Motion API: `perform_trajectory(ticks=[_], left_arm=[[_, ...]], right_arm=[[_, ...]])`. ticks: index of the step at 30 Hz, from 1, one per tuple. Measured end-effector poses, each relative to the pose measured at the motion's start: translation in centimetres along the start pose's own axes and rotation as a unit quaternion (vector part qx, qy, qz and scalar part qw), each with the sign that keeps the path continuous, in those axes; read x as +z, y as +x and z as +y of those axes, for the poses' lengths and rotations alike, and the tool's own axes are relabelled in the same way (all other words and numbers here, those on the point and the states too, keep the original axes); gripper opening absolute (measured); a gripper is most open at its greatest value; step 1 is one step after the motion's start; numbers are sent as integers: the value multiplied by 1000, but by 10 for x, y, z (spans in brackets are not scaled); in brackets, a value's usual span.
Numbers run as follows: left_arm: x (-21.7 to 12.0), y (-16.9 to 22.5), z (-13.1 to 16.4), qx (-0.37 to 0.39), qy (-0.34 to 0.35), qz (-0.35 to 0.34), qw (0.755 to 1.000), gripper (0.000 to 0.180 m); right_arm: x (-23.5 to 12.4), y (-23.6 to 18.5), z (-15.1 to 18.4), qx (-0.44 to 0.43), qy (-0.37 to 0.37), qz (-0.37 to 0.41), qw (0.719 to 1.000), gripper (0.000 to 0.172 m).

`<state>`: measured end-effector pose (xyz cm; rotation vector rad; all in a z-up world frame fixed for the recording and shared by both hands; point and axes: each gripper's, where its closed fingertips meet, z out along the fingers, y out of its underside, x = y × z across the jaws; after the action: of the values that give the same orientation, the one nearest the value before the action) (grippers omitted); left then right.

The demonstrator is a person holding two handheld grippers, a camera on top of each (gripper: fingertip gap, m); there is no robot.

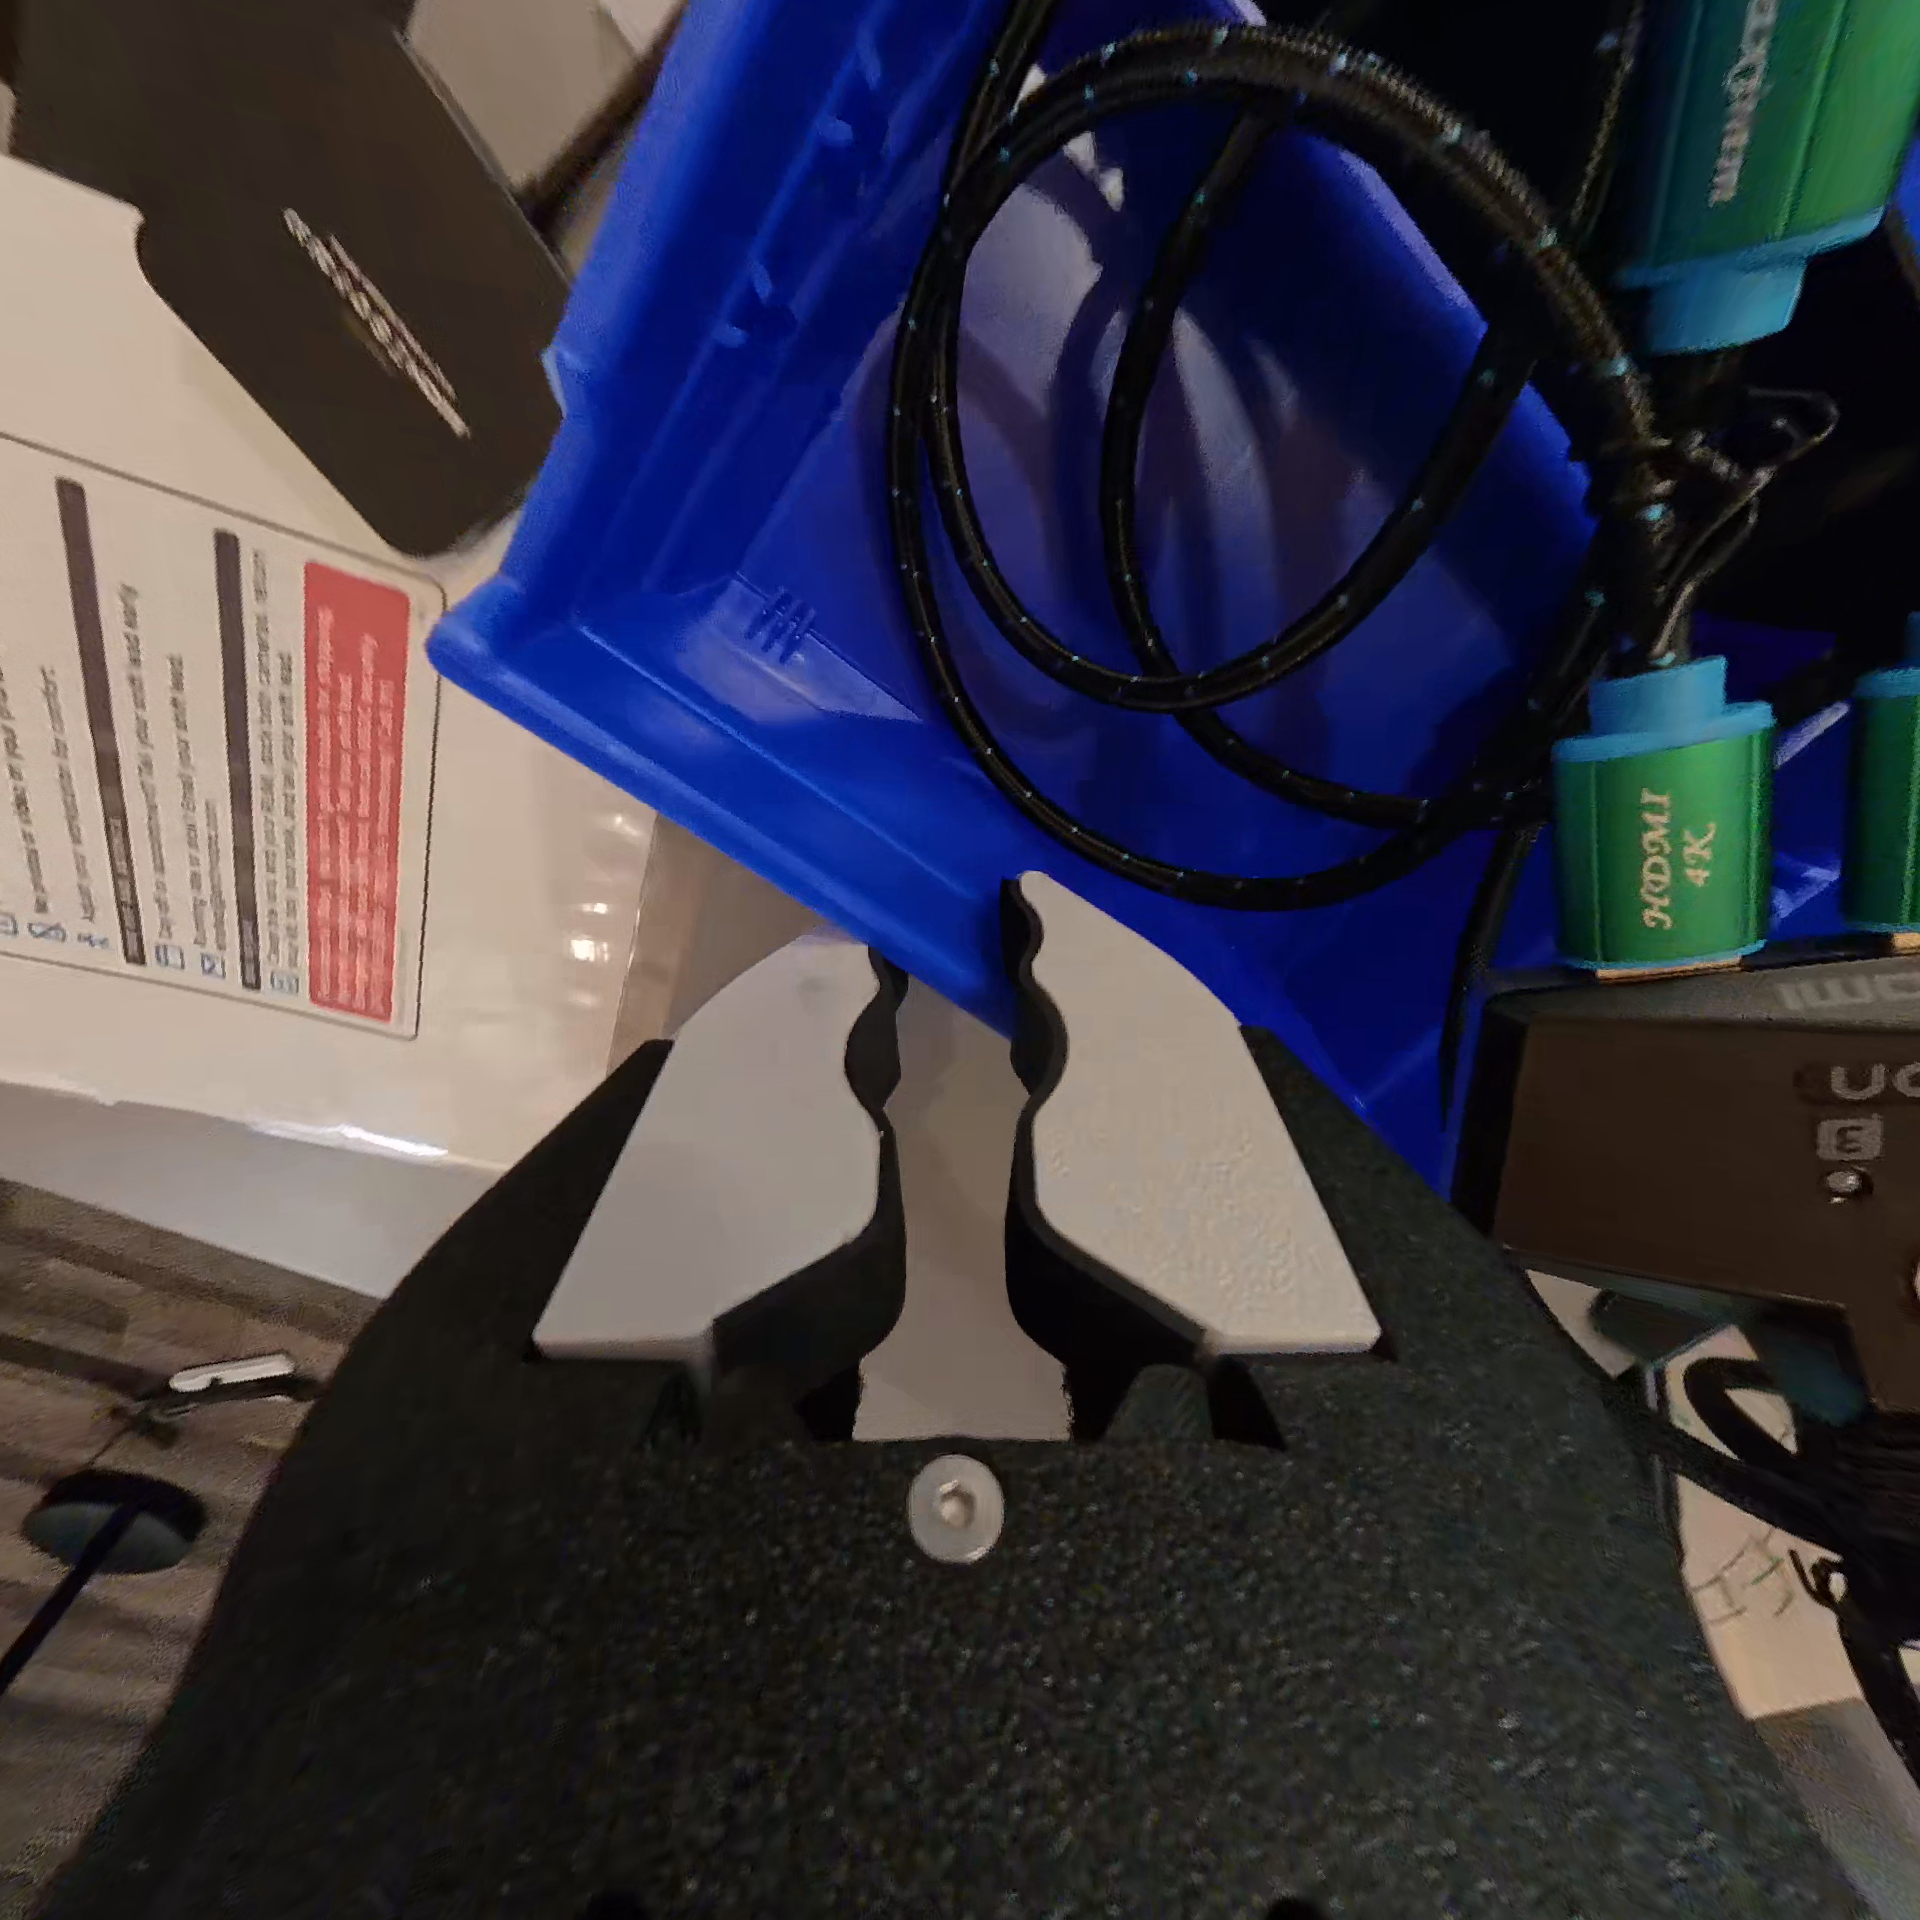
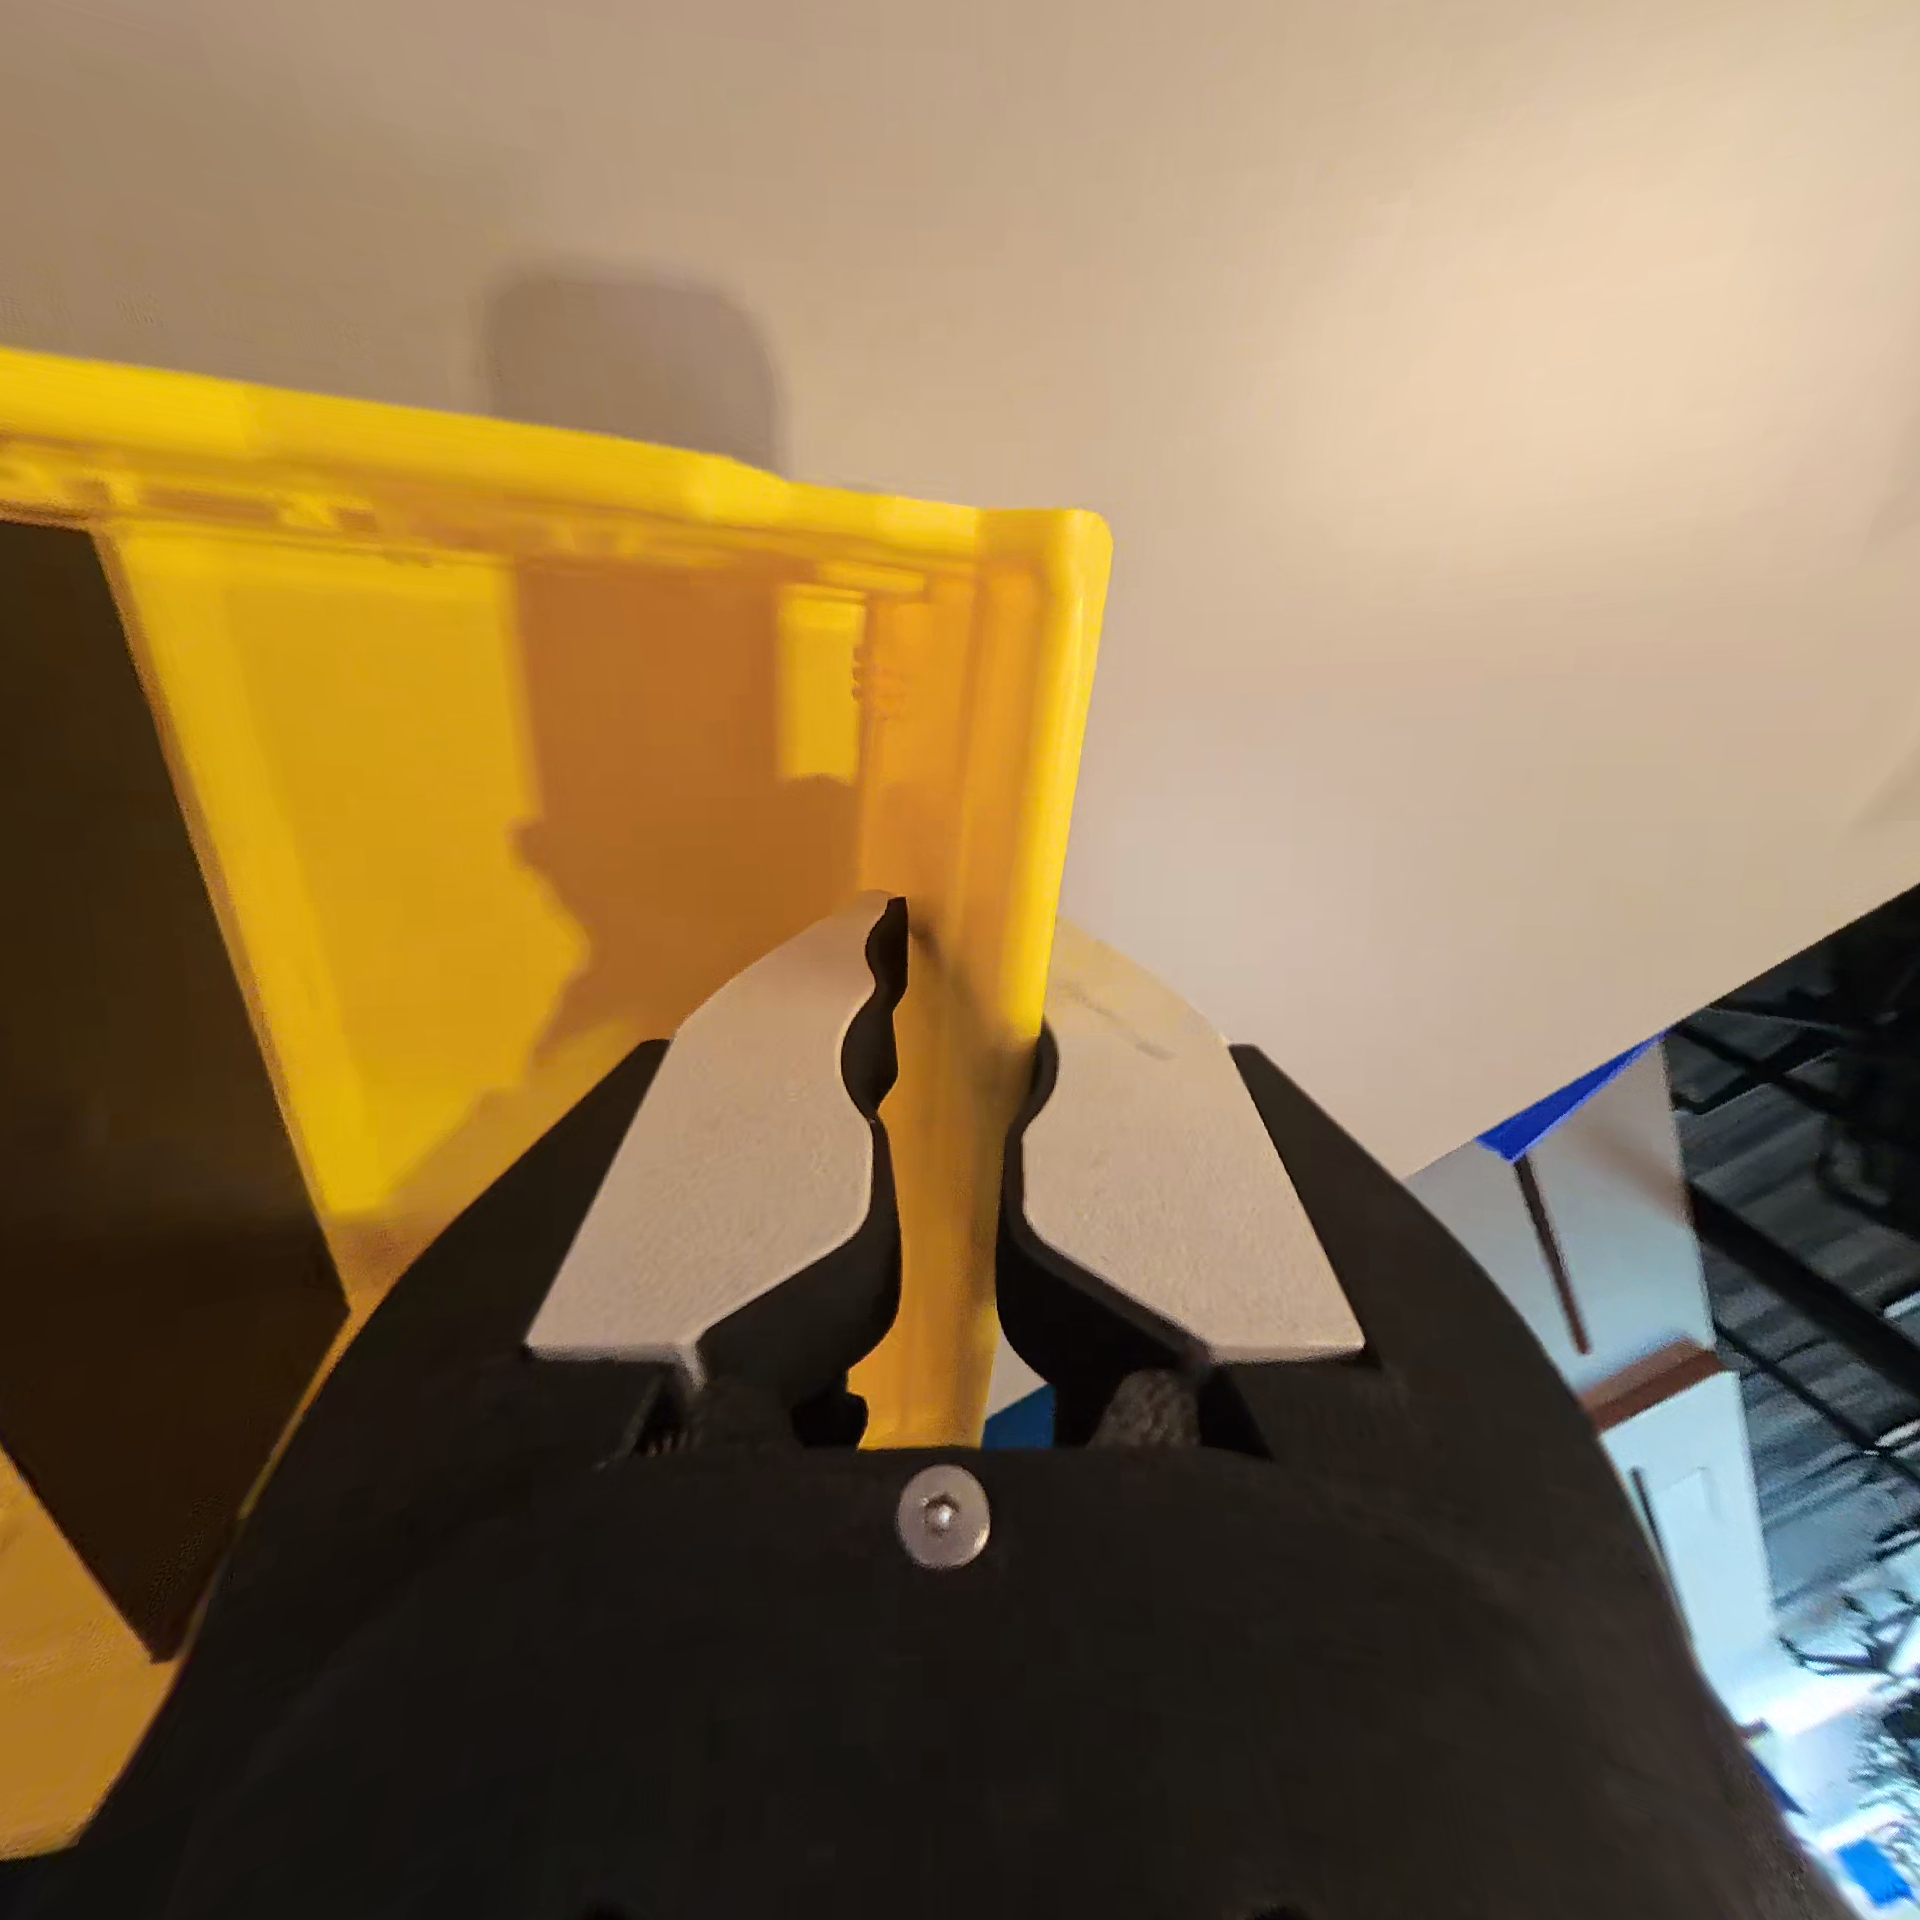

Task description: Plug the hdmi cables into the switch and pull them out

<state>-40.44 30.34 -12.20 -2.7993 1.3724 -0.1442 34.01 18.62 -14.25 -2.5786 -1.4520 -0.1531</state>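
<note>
In the left wrist view my left gripper [image 1: 956, 935] is shut on the near rim of a blue plastic bin [image 1: 727, 499]. One finger is inside the wall and one outside, and the bin is tilted. Inside it lies a coiled black braided cable [image 1: 1049, 582] with green and blue plugs [image 1: 1662, 842]. In the right wrist view my right gripper [image 2: 971, 966] is shut on the right-hand wall of a yellow plastic bin [image 2: 416, 779]. Its left finger [image 2: 810, 1039] is inside the bin and its right finger outside. A black flat object [image 2: 114, 987] lies in the yellow bin at the left.
A white box with a printed label [image 1: 208, 748] and a black box [image 1: 312, 270] lie left of the blue bin. A black device [image 1: 1704, 1122] sits at the right edge. Grey floor shows at lower left. A pale wall [image 2: 1351, 416] fills the right wrist view's background, with dark shelving [image 2: 1808, 1195] at right.
</note>
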Motion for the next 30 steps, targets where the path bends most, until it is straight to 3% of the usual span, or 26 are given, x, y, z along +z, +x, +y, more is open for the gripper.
perform_trajectory(ticks=[1, 5, 12, 18, 30], left_arm=[[-1, 0, 9, 11, -9, -3, 1000, 19], [-3, -4, 33, 35, -28, -12, 999, 19], [-4, -17, 47, 96, -53, -34, 993, 19], [-6, -36, 46, 132, -92, -68, 985, 20], [-7, -56, 33, 192, -137, -134, 963, 16]], right_arm=[[2, 8, -4, -14, -3, 4, 1000, 16], [8, 30, -23, -65, -13, 15, 998, 18], [18, 63, -47, -131, -23, 37, 990, 21], [23, 92, -42, -191, -47, 39, 980, 22], [28, 125, -39, -199, -56, 57, 977, 24]])
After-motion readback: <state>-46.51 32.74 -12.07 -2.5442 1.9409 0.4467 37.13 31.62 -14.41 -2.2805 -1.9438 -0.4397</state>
